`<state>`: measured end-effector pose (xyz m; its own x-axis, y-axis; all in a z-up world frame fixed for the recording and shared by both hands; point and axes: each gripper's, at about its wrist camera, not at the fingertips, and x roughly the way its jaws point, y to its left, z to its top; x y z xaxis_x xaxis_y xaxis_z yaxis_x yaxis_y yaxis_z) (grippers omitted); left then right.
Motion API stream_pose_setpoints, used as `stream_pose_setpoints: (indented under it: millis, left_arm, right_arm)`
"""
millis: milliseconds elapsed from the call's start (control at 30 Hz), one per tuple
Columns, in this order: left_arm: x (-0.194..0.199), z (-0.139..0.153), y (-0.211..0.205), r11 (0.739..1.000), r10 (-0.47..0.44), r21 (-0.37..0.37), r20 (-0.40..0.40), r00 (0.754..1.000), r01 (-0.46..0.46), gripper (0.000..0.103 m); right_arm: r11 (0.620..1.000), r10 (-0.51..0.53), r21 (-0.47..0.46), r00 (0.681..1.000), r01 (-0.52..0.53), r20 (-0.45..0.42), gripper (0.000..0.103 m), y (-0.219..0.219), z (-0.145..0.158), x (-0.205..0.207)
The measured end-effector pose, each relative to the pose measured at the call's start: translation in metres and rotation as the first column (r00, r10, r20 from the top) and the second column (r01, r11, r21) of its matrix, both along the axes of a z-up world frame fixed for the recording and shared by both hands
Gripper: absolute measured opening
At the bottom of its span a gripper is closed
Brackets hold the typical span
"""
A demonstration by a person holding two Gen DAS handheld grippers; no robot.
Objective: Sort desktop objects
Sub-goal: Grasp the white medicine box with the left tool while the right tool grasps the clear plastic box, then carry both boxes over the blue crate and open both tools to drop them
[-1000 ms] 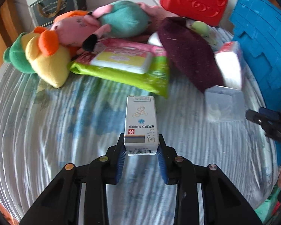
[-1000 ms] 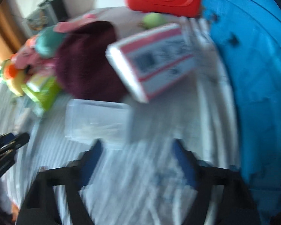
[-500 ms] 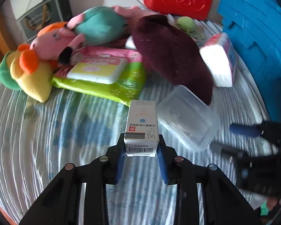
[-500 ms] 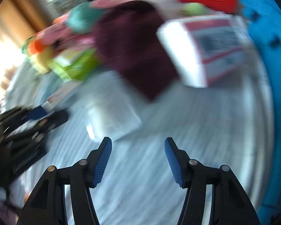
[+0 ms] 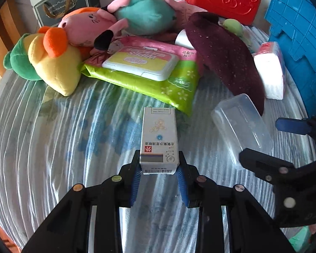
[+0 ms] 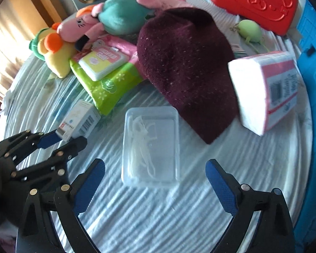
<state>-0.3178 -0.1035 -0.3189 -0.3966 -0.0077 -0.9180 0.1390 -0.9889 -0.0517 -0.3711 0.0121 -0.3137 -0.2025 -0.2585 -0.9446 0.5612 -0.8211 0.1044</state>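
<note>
The left tool (image 5: 159,174) reaches level over the striped surface (image 5: 73,139), pads clamped on a white medicine box (image 5: 159,141). The right tool (image 6: 154,176) spreads wide just short of a clear plastic container (image 6: 151,145); its whitish contents are hard to identify.

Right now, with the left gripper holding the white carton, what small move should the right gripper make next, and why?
Probably ease the right gripper forward and close on the clear plastic box: its jaws are open, the box lies centred just ahead of them, and the left gripper already clamps the white medicine carton.
</note>
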Motion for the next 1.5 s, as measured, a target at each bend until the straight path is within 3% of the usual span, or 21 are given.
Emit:
stream_pose_setpoints:
  millis: [167,200,233,300,500,767,967,1067,1267,1500]
  left_arm:
    - [-0.012,-0.009,-0.007,1.000,0.012,0.020,0.015,1.000,-0.012,0.031]
    - [-0.016,-0.010,-0.008,1.000,0.010,0.019,0.015,1.000,-0.010,0.031]
    - [-0.018,-0.010,-0.009,1.000,0.005,0.018,0.011,1.000,-0.006,0.031]
    - [-0.024,-0.010,-0.010,1.000,0.000,0.023,0.012,1.000,-0.001,0.031]
    - [-0.015,0.017,-0.012,0.999,-0.017,0.042,-0.039,0.999,0.019,0.030]
    - [0.006,0.106,-0.003,0.997,-0.072,-0.012,-0.230,0.971,0.071,0.030]
    - [0.032,0.168,-0.010,0.989,-0.148,-0.045,-0.360,0.921,0.142,0.030]
    - [0.040,0.195,0.001,0.978,-0.202,-0.049,-0.430,0.880,0.201,0.031]
    - [0.048,0.234,0.041,0.950,-0.290,-0.053,-0.511,0.809,0.307,0.030]
    - [0.052,0.281,0.114,0.915,-0.369,-0.095,-0.588,0.720,0.391,0.031]
  right_arm:
    - [0.999,-0.036,0.029,0.999,0.035,0.022,0.086,-0.009,-0.014,-0.013]
    - [0.999,-0.041,0.031,0.999,0.040,0.028,0.081,-0.009,-0.016,-0.015]
    - [0.998,-0.048,0.031,0.998,0.047,0.034,0.067,-0.009,-0.019,-0.017]
    - [0.998,-0.061,0.028,0.997,0.060,0.040,0.062,-0.009,-0.022,-0.019]
    - [0.997,-0.074,-0.002,0.997,0.074,0.007,0.061,-0.003,0.000,-0.006]
    - [0.991,-0.119,-0.085,0.983,0.108,-0.142,0.061,0.000,0.079,0.029]
    - [0.975,-0.205,-0.139,0.936,0.171,-0.287,0.061,0.002,0.157,0.052]
    - [0.965,-0.256,-0.154,0.900,0.214,-0.354,0.061,0.019,0.193,0.068]
    - [0.940,-0.341,-0.173,0.827,0.294,-0.447,0.061,0.054,0.249,0.088]
    - [0.901,-0.434,-0.239,0.719,0.363,-0.544,0.061,0.126,0.303,0.107]
